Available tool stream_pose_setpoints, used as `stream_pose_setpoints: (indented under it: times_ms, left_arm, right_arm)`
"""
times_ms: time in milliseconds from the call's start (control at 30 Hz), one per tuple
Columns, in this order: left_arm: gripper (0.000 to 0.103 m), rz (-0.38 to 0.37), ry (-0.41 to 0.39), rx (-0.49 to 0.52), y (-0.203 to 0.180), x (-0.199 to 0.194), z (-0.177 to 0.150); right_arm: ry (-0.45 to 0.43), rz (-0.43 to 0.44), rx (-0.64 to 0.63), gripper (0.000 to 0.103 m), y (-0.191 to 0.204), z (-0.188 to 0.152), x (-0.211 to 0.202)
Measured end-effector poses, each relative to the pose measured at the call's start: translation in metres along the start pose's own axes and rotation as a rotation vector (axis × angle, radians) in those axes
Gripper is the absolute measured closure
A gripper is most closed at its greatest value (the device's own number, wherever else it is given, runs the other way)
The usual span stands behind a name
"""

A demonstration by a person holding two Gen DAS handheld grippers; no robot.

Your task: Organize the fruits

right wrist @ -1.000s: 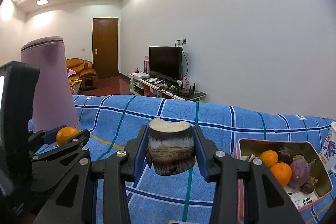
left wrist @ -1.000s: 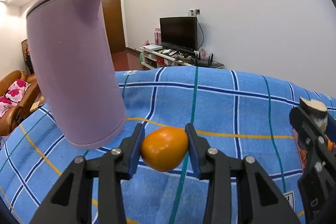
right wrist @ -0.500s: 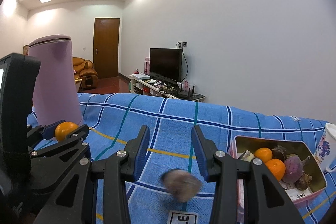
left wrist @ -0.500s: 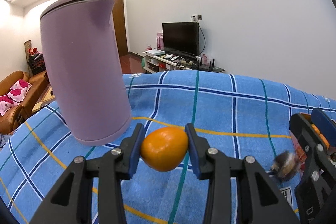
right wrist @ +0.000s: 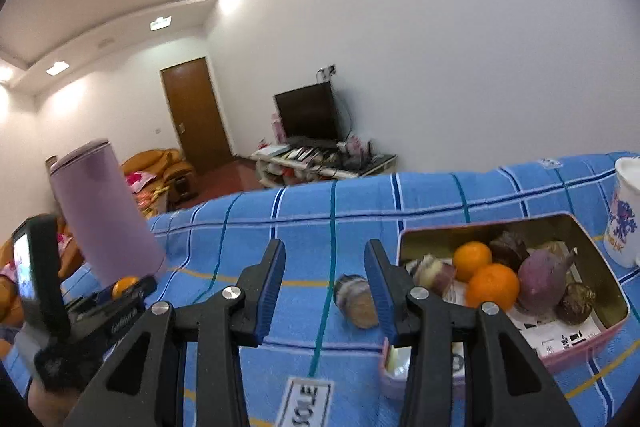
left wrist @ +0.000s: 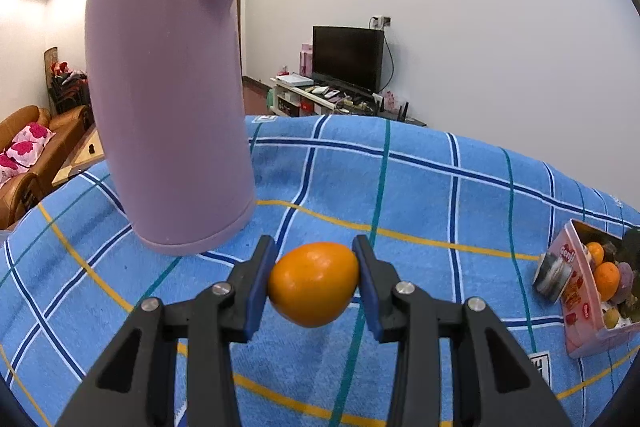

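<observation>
1. Little writing can be read. In the right view a white tag (right wrist: 306, 403) on the cloth (right wrist: 248, 227) carries dark sideways letters that start "ET"; the rest is unsure. The left view cuts the same tag (left wrist: 538, 367) off at its edge.
2. The tin (left wrist: 576, 307) has red wording on its pink wall, too small to read. Printed paper lines its floor, also unreadable. The mug (right wrist: 626, 211) has a blue pattern and no clear words.
3. Your left gripper (left wrist: 314, 255) is clamped on an orange (left wrist: 314, 285), one pad on each side, held above the cloth in front of the purple jug (left wrist: 168, 107).
4. Your right gripper (right wrist: 325, 267) has its jaws narrowly apart with nothing between them.
5. A brown-skinned chunk (right wrist: 356, 301) lies on the cloth just beside the tin's near left corner, partly behind the right finger.
6. Only the right view looks into the tin: two oranges, a purple root and dark pieces. It alone shows the mug, beside the tin.
7. Only the left view shows the tin's labelled wall, with the chunk (left wrist: 554, 277) against it.
</observation>
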State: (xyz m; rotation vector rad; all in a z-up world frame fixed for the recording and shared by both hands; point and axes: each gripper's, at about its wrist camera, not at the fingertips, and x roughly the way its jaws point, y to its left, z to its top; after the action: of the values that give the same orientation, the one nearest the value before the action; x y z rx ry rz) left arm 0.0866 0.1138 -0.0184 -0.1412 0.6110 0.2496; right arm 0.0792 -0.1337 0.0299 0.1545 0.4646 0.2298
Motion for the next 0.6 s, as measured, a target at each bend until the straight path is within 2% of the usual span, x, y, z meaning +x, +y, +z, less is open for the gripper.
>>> stream_pose_setpoints:
  times_ms: [167, 267, 433, 600]
  left_arm:
    - [0.061, -0.005, 0.001, -0.008, 0.001, -0.001, 0.000]
    - [0.061, -0.010, 0.005, -0.011, 0.001, -0.001, 0.001]
    - [0.061, -0.012, 0.007, -0.015, 0.003, 0.000, 0.002]
    - [0.061, -0.015, 0.015, -0.019, 0.003, 0.002, 0.002]
  right_arm:
    - [0.019, 0.039, 0.032, 0.059, -0.004, -0.003, -0.004]
    - [0.046, 0.027, 0.022, 0.059, -0.005, -0.003, 0.005]
    - [0.187, 0.059, -0.012, 0.055, 0.007, -0.009, 0.038]
    - [0.293, -0.025, -0.144, 0.055, 0.024, -0.011, 0.076]
